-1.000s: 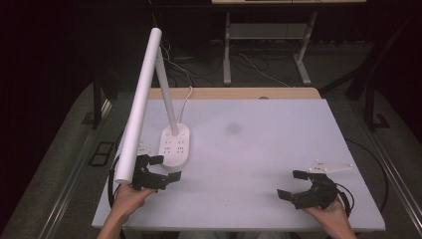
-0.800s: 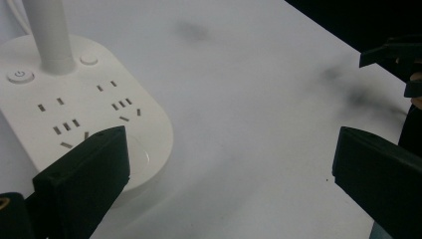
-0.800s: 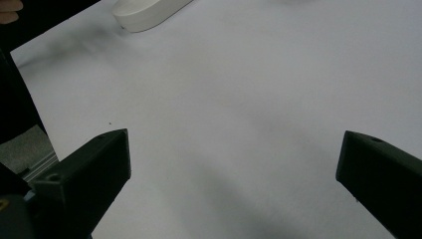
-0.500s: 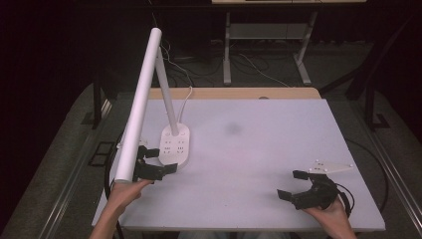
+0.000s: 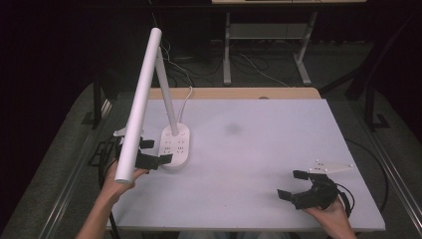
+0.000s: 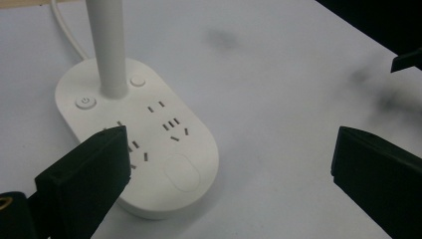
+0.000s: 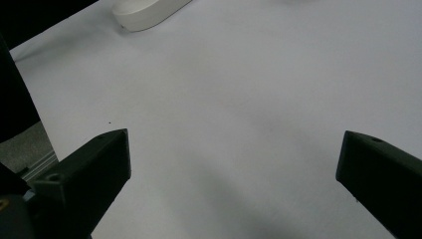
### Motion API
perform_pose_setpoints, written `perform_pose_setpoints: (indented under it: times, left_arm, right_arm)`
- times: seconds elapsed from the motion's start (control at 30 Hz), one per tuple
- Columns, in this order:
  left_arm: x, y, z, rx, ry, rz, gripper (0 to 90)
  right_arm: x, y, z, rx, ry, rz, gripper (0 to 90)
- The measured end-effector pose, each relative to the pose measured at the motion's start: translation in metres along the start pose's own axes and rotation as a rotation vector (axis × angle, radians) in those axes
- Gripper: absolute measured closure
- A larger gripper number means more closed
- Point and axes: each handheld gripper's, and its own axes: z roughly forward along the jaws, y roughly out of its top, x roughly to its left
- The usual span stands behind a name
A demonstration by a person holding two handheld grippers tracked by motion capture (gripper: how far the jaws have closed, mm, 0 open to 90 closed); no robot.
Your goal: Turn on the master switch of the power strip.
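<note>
A white desk lamp stood at the left side of a pale table. Its oval base, flat on the table, carried rows of socket slots, a power button and a second round button. A slim white stem rose from the far end of the base and leaned away, meeting a long tubular lamp head that slanted down toward the table's near left corner. A white cord ran from the base to the far edge of the table.

The left gripper sat just beside the near left end of the base, its jaws spread wide and holding nothing. In the left gripper view one jaw overlapped the base's near edge; whether it touched could not be told. The lamp head's lower end hung above the person's left hand.

The right gripper rested well apart, near the table's near right corner, jaws also wide apart and empty, aimed across bare table toward the lamp.
</note>
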Motion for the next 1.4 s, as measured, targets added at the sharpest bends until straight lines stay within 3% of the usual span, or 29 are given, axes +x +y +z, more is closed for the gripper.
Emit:
perform_pose_setpoints:
  times: [0.5,0.8,1.4]
  left_arm:
    - [0.019,0.016,0.004,0.033,0.03,-0.001,3.8]
    - [0.032,0.019,0.004,0.014,0.044,-0.021,6.4]
    - [0.064,0.025,0.007,-0.018,0.081,-0.122,16.6]
  right_arm:
    - [0.0,0.0,0.0,0.005,-0.004,0.006,0.2]
    - [-0.001,0.0,0.0,0.006,-0.005,0.004,0.2]
    - [-0.001,-0.001,0.001,0.005,-0.006,0.001,0.2]
